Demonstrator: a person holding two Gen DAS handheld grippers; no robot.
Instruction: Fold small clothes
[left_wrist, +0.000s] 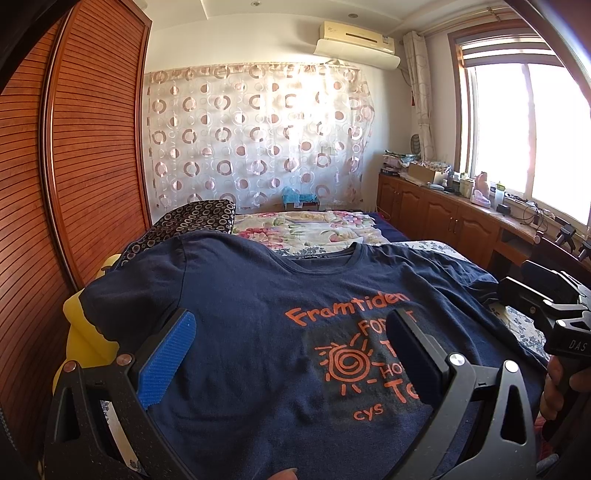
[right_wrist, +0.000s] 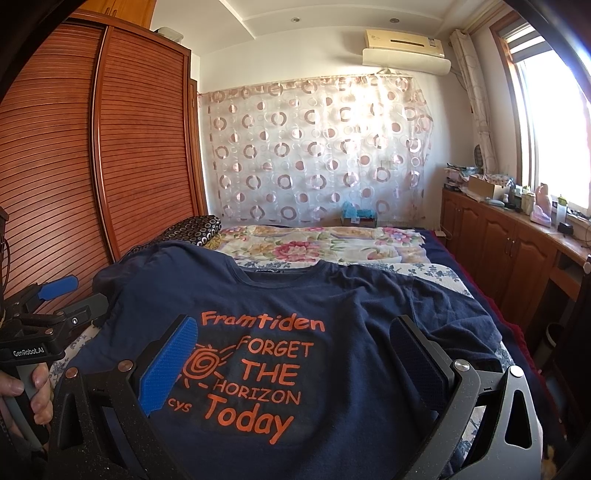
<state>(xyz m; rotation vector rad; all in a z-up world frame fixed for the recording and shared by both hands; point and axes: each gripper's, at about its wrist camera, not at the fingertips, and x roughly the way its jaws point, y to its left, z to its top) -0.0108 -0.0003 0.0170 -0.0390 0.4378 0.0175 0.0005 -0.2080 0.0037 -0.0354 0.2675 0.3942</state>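
While the navy T-shirt (right_wrist: 332, 369) lies spread front-up across the lower half of both views, I have both grippers hanging over it with nothing between their fingers. The left gripper (left_wrist: 291, 354) fills the bottom of the left wrist view, jaws wide apart, its blue pad (left_wrist: 166, 362) at lower left and its dark pad at lower right covering part of the orange lettering. The right gripper (right_wrist: 295, 365) stands the same way in the right wrist view, spread open on either side of the orange print (right_wrist: 251, 373), which reads "Framtiden FORGET THE HORIZON Today" beside a sun spiral. The shirt's collar points toward the top of the frame, with the sleeves out to left and right. It rests on a bed (right_wrist: 439, 275) with a blue-flowered cover; a floral blanket (right_wrist: 321, 243) lies beyond the collar, mid-frame. At the left edge of the right wrist view a hand (right_wrist: 22, 402) grips the other handle. A slatted wooden wardrobe (right_wrist: 140, 147) fills the upper left.
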